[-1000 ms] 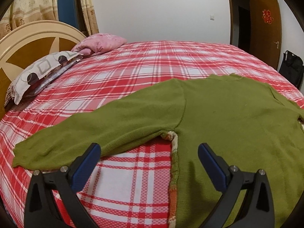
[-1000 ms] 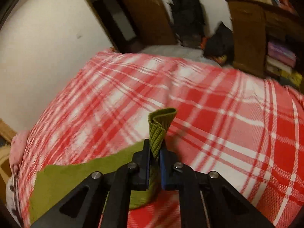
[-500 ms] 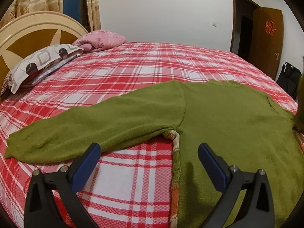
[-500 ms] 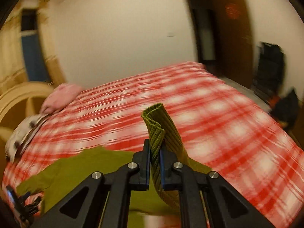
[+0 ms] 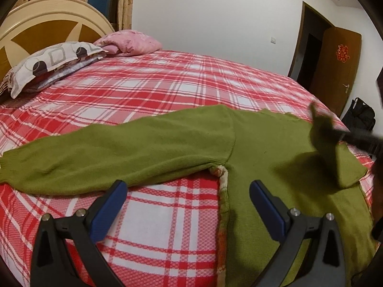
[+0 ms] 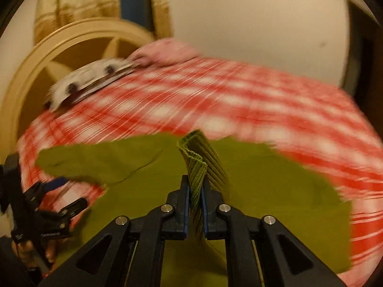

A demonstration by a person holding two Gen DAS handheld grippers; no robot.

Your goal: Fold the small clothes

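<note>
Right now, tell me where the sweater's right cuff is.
The ribbed cuff is pinched in the right gripper, raised over the green sweater's body, at the right of the left wrist view.

Red plaid bedsheet (image 5: 153,91), patterned pillow (image 5: 47,64), pink blanket (image 5: 131,41), brown door (image 5: 335,64)

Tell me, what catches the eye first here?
An olive-green knitted sweater lies spread across the red-and-white checked bedspread, one sleeve stretched left. The right tongs pinch its ribbed cuff, carrying that sleeve over the body. The left tongs hover open by the armpit.
</note>
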